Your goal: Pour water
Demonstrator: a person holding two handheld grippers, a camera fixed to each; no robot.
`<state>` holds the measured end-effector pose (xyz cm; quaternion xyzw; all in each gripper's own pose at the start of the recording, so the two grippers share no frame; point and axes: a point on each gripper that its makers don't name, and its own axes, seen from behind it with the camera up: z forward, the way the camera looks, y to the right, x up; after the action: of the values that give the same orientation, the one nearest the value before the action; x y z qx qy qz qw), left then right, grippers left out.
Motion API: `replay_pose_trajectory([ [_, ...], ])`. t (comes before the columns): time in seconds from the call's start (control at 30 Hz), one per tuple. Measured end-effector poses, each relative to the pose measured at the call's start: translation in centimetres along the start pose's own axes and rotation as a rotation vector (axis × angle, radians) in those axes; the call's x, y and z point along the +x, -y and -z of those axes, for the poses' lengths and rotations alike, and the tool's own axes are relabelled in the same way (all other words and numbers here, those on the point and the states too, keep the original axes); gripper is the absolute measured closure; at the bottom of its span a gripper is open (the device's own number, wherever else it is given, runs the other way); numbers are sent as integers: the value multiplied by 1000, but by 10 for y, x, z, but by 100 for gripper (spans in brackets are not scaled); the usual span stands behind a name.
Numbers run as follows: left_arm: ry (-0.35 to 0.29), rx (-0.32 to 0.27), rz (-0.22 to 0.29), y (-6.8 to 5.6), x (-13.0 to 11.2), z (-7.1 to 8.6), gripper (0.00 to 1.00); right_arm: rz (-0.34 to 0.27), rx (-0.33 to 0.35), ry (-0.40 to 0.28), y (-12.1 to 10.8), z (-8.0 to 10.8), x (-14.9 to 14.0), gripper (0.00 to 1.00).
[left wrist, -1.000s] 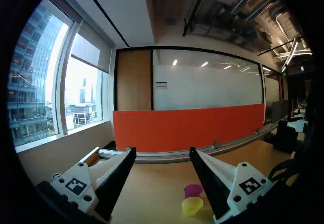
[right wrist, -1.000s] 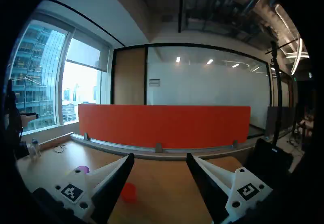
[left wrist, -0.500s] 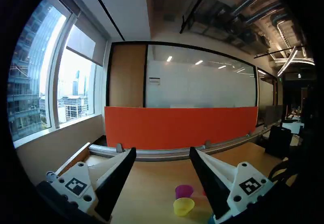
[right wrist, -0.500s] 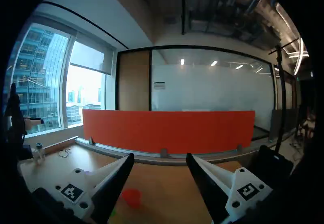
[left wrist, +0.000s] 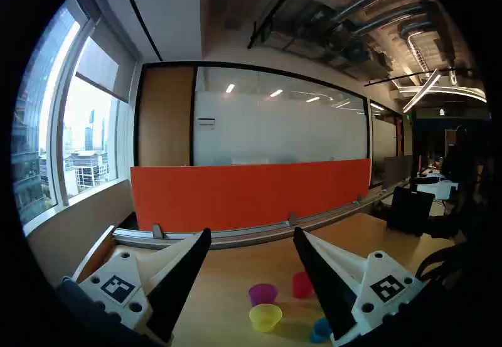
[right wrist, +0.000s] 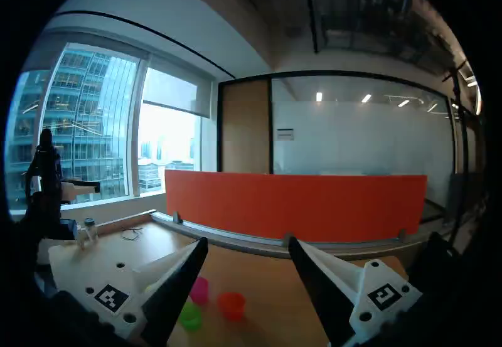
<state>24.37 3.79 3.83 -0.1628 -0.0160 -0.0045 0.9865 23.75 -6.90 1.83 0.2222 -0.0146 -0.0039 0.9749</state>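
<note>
Orange divider (left wrist: 251, 193) stands beyond coloured cups (left wrist: 265, 317); left gripper (left wrist: 251, 234) and right gripper (right wrist: 247, 241) gape empty.

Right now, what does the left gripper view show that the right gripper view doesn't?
Left gripper view: a yellow cup and a blue cup on the desk. Right gripper view: a green cup and a small bottle near the window. Both: the orange divider and the desk.
</note>
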Motion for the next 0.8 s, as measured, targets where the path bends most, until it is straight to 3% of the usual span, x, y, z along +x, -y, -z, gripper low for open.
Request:
replay_pose_trajectory([
  [0.17, 7, -62, -11, -13, 0, 0, 3, -5, 78, -4, 15, 4, 6, 1],
  [0.37, 12, -133, -7, -29, 2, 3, 2, 0, 120, 9, 22, 3, 4, 1],
  [0.8, 69, -215, -16, -41, -19, 5, 3, 34, 190, 52, 39, 3, -6, 1],
])
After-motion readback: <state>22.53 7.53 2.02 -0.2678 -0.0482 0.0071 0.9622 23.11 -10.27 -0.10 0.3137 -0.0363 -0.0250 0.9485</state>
